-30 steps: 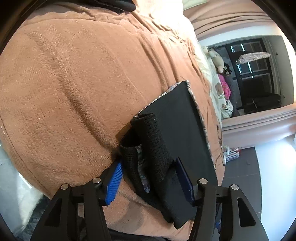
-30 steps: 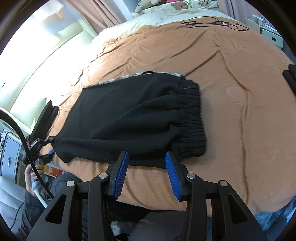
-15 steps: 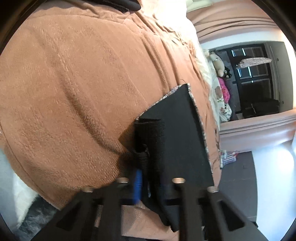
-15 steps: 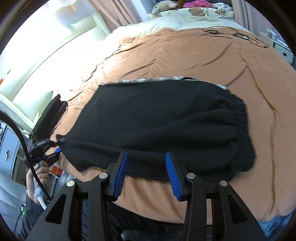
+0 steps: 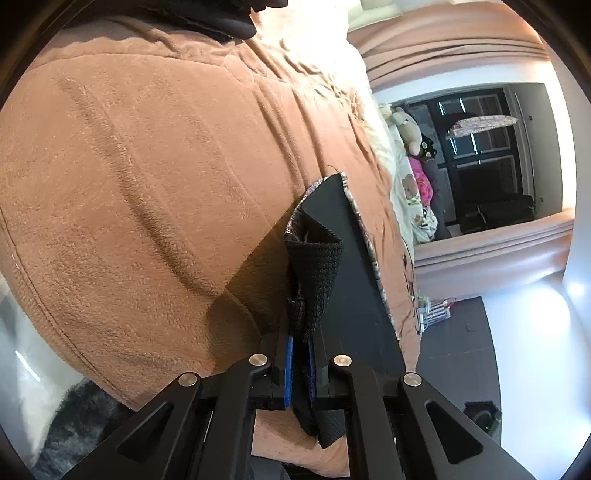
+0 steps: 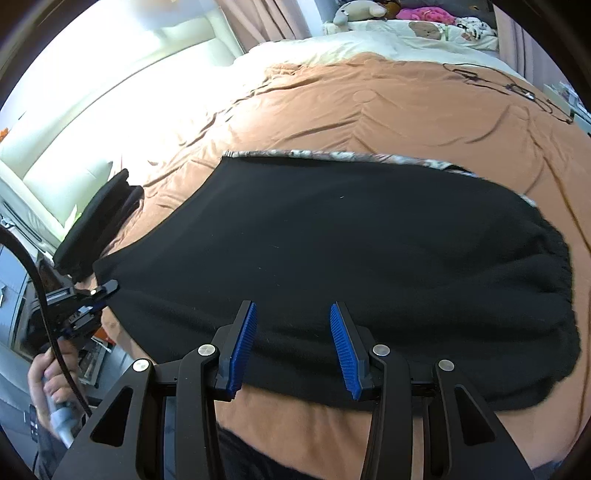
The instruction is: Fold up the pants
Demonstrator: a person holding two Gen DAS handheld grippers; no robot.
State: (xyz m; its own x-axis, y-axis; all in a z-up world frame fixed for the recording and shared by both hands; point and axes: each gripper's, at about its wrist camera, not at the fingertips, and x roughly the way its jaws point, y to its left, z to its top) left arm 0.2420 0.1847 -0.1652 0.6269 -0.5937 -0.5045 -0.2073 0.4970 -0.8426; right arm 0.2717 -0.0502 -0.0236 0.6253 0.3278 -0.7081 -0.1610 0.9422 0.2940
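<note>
Pants: we see the black pants point(image 6: 351, 266) lying flat on the brown blanket point(image 6: 388, 110), patterned edge on the far side.
Left gripper: our left gripper point(image 5: 301, 363) is clamped on a bunched corner of the pants.
Right gripper: our right gripper point(image 6: 293, 345) hangs spread apart over the near edge, holding nothing.
Beyond: stuffed toys point(image 6: 356, 9) at the bed's far end.

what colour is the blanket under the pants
Orange-brown blanket, clearest in the right wrist view.

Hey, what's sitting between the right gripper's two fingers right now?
In the right wrist view, the near edge of the black pants lies between the open right gripper's fingers, over the brown blanket; nothing is clamped.
</note>
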